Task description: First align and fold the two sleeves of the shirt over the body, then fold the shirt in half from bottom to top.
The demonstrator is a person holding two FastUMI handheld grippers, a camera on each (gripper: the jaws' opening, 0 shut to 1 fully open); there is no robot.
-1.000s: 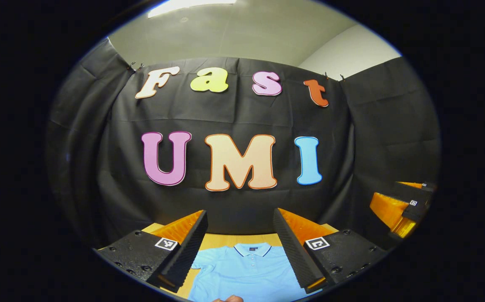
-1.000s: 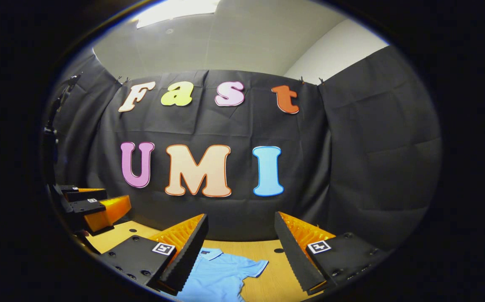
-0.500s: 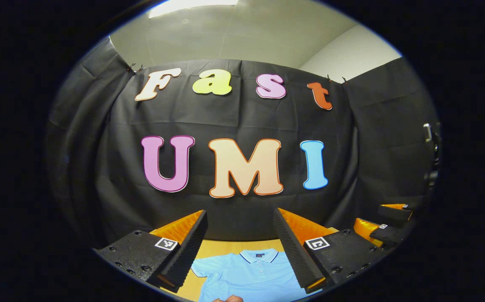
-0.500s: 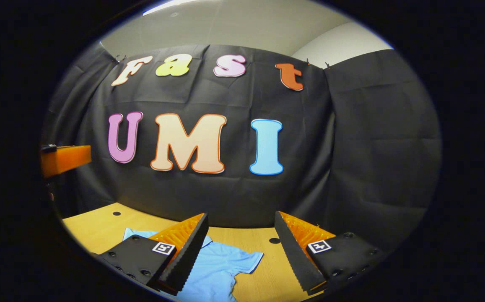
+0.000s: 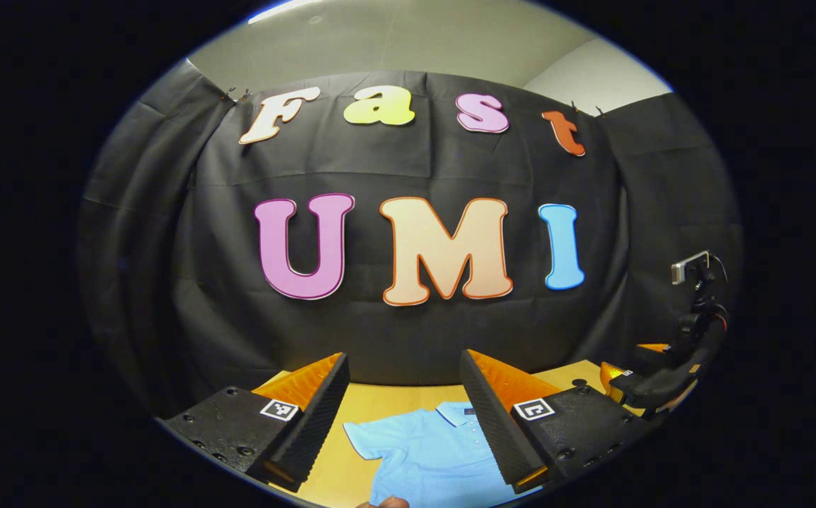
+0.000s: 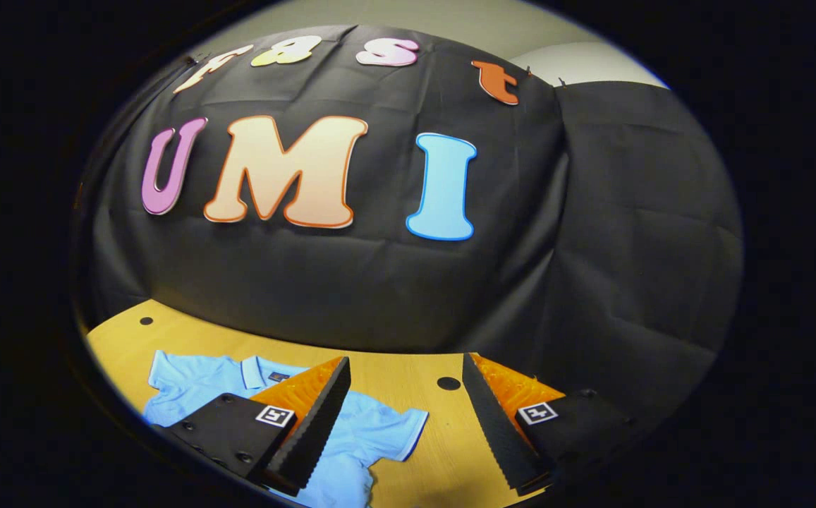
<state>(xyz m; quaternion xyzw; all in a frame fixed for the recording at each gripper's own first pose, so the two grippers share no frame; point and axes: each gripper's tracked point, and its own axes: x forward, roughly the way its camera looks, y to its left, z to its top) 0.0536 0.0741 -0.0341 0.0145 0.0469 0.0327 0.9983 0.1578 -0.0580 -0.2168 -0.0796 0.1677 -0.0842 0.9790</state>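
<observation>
Light blue polo shirt [image 5: 427,451] lies flat on the wooden table [image 6: 408,384], collar toward the booth wall, front up, both short sleeves spread out to the sides. Nothing folded yet by the look of it. In the right gripper view the shirt [image 6: 203,384] sits low and left, its near sleeve [image 6: 393,432] reaching out just beside the gap between that gripper's fingers.

Left gripper [image 5: 405,416]: jaws wide apart, empty, held above the shirt's chest and collar, not touching cloth. Right gripper [image 6: 406,423]: jaws also wide apart, empty, over bare table beside that sleeve. It shows again at the far right of the left gripper view [image 5: 651,384], low near the table edge.

Change over the last second: the right gripper has dipped forward and down; far more of the table and shirt now shows under it, and both sleeves are in its view where only one was before. The left gripper has drifted to its left, so the shirt now sits right of centre between its fingers, with the left sleeve [image 5: 365,436] in the open gap.

Reading: both hands are setting up for the first sleeve fold. Each sleeve hem must be pinched next; thin cloth, likely to slip or bunch.
</observation>
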